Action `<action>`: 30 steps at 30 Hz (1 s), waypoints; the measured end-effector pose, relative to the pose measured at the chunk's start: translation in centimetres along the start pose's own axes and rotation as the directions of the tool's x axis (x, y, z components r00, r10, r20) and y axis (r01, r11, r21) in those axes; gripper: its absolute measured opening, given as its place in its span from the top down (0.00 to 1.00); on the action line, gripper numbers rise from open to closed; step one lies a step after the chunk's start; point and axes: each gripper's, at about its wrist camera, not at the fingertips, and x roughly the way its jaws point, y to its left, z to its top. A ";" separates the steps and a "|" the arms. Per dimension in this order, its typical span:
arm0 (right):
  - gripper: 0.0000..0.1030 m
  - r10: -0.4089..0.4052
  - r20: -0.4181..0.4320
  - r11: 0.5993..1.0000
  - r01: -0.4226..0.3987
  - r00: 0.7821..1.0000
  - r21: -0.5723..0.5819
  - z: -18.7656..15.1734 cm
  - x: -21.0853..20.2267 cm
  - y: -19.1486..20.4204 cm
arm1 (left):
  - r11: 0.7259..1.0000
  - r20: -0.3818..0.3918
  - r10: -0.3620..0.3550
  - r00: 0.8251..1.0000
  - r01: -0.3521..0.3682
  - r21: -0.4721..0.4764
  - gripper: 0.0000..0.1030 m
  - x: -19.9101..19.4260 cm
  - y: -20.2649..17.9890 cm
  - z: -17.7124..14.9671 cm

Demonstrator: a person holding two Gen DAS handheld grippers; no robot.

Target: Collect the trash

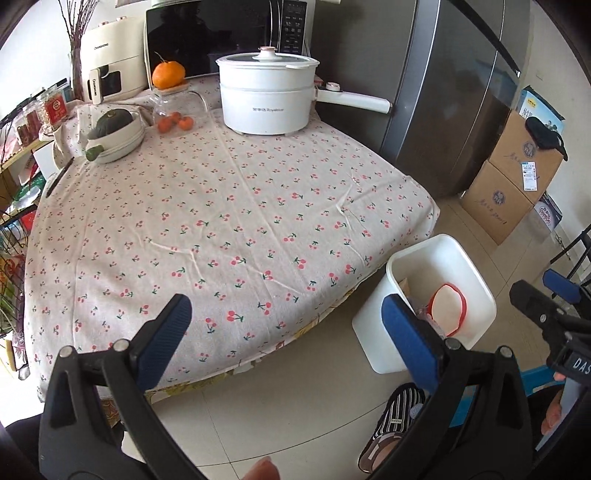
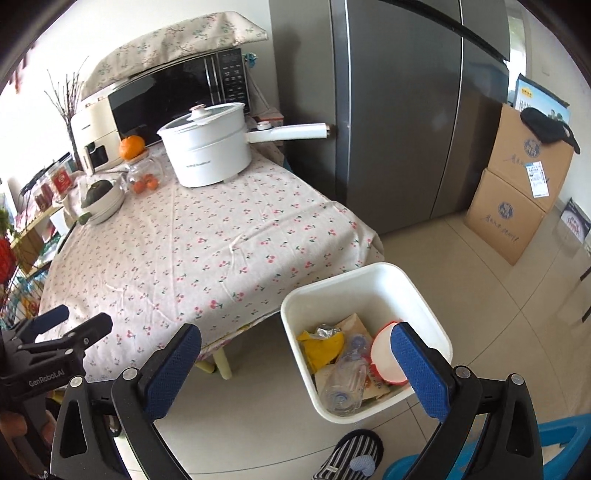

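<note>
A white trash bin (image 2: 424, 291) stands on the floor by the table's near right corner; it also shows in the left wrist view (image 1: 476, 280). Inside lie a clear plastic bottle (image 2: 345, 384), a yellow wrapper (image 2: 323, 349), a red-rimmed white bowl (image 2: 384, 354) and paper scraps. My right gripper (image 2: 295, 354) is open and empty above the bin's near side. My left gripper (image 1: 286, 325) is open and empty over the table's near edge. Each gripper shows in the other's view: the right one (image 1: 546, 291), the left one (image 2: 74, 325).
The table carries a cherry-print cloth (image 1: 229, 206), a white electric pot (image 1: 267, 96), a jar with oranges (image 1: 173, 110), a bowl with a squash (image 1: 114, 133) and a microwave (image 1: 221, 33). A grey fridge (image 2: 399, 110) and cardboard boxes (image 2: 517, 195) stand right. A striped slipper (image 2: 351, 458) is near.
</note>
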 end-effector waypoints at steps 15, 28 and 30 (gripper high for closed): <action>0.00 0.017 0.072 0.996 -0.011 0.997 -0.087 -0.3 -0.6 4.7 | 0.985 0.063 0.145 0.987 -0.139 -0.100 0.01 -2.3 4.2 -1.3; 0.00 0.017 0.060 0.991 -0.009 0.998 -0.133 -0.6 0.0 6.5 | 0.986 0.062 0.146 0.987 -0.139 -0.093 0.01 -2.6 4.1 -1.6; 0.00 0.014 0.058 0.992 -0.006 0.998 -0.130 -0.6 0.0 6.4 | 0.986 0.064 0.144 0.987 -0.138 -0.090 0.01 -2.6 4.0 -1.6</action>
